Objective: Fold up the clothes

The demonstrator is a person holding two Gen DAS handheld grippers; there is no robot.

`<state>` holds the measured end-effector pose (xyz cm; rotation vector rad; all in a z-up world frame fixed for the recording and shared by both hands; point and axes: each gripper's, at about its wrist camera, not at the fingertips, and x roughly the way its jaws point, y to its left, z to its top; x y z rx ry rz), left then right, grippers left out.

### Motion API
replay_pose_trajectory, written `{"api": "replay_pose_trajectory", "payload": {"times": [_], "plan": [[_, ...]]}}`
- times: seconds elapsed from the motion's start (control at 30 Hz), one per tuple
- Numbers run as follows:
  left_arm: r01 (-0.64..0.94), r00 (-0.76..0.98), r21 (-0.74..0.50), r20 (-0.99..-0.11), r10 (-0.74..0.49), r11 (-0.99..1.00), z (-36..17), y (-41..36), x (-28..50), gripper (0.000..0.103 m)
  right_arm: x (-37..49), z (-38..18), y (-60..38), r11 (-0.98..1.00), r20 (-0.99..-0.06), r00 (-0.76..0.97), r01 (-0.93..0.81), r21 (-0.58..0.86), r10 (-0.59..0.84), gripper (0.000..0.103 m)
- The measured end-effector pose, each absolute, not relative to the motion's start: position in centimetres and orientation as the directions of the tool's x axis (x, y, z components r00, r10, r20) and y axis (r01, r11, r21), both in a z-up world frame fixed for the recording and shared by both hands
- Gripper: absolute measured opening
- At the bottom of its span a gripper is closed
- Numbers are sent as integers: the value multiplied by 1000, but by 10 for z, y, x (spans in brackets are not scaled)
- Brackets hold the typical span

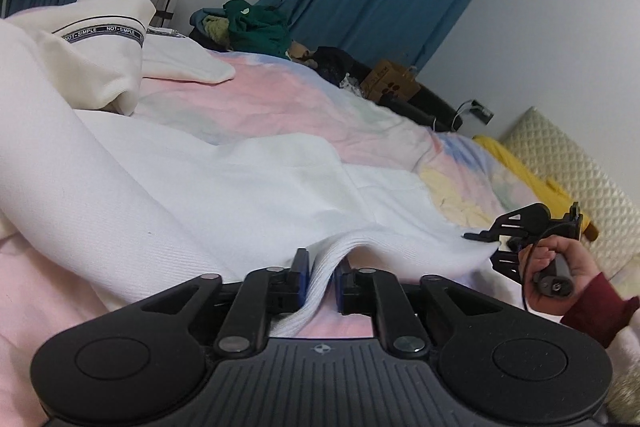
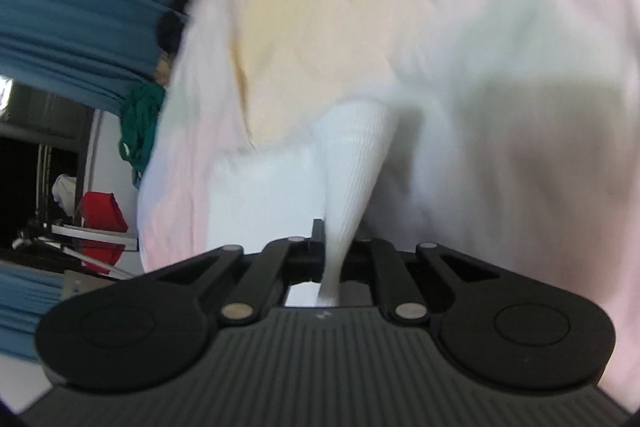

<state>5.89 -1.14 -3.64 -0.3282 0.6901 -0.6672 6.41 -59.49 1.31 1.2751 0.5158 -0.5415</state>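
Our left gripper (image 1: 322, 277) and right gripper (image 2: 334, 247) fingers both pinch the white ribbed garment (image 1: 240, 187) (soft, knitted) above the pastel bed (image 1: 280, 87).

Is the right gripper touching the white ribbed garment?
Touching. The right wrist view shows the right gripper shut on a bunched fold of the white ribbed garment, cloth pinched between its jaws.

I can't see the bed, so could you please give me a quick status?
Left gripper loosening on white garment. Right gripper shut on it. Nothing blocking.
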Motion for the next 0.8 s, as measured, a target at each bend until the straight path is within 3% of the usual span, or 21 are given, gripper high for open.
{"api": "replay_pose_trajectory", "payload": {"times": [0.03,0.2,0.33,0.47,0.63,0.8], "plan": [[452,573,-502,-470,-672,737,-35,-10,58,21,64,18,-596,212,-609,786,616,759,-105,6],[418,525,-576,-478,-704,703,-31,0,51,25,76,30,-609,283,-533,831,555,782,-157,5],[296,545,-666,-471,-694,684,-26,31,36,66,88,19,-618,272,-573,807,589,761,-143,5],[-16,623,-797,-480,-617,604,-41,90,33,80,89,6,-626,220,-579,807,590,777,-117,6],[-368,708,-848,-521,-476,381,-78,151,33,80,87,9,-622,251,-581,805,591,767,-119,6],[-501,747,-845,-530,-400,184,-108,176,38,80,79,10,-622,266,-580,804,592,761,-132,6]]}}
